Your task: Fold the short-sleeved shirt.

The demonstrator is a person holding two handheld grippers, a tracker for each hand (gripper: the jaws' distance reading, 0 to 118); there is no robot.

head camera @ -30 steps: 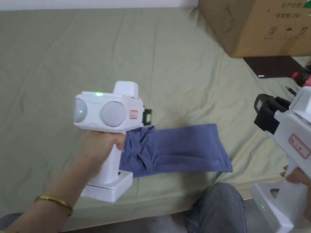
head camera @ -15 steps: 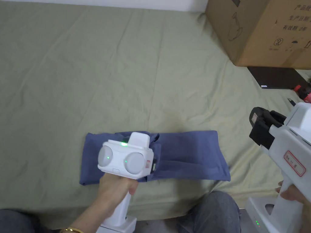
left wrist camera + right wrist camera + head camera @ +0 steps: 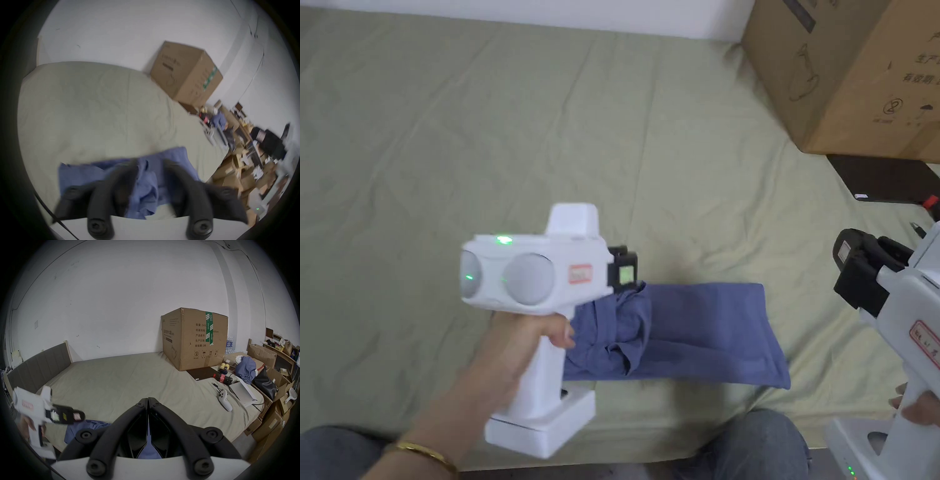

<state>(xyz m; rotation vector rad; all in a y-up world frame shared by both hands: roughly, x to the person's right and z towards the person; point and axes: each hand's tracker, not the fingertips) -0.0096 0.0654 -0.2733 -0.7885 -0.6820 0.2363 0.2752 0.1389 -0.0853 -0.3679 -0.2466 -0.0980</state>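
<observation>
Hand-held gripper work on a wide green-sheeted bed [image 3: 487, 125], where a blue short-sleeved shirt [image 3: 706, 331] lies near the front edge, already narrowed into a long band running left to right. Behind it, at the bed's far right corner, stands a large cardboard box [image 3: 850, 75]. Raised above the band's left end, the left hand-held gripper [image 3: 150, 164] has its jaws spread, with bunched blue cloth between them but not visibly pinched; that end of the shirt looks rumpled and lifted. Off to the right, clear of the garment, the right hand-held gripper [image 3: 148, 400] is clenched on nothing. By the look of it, the step in hand is the crosswise fold. Next, the left end needs a firm pinch and a carry over toward the right end.
</observation>
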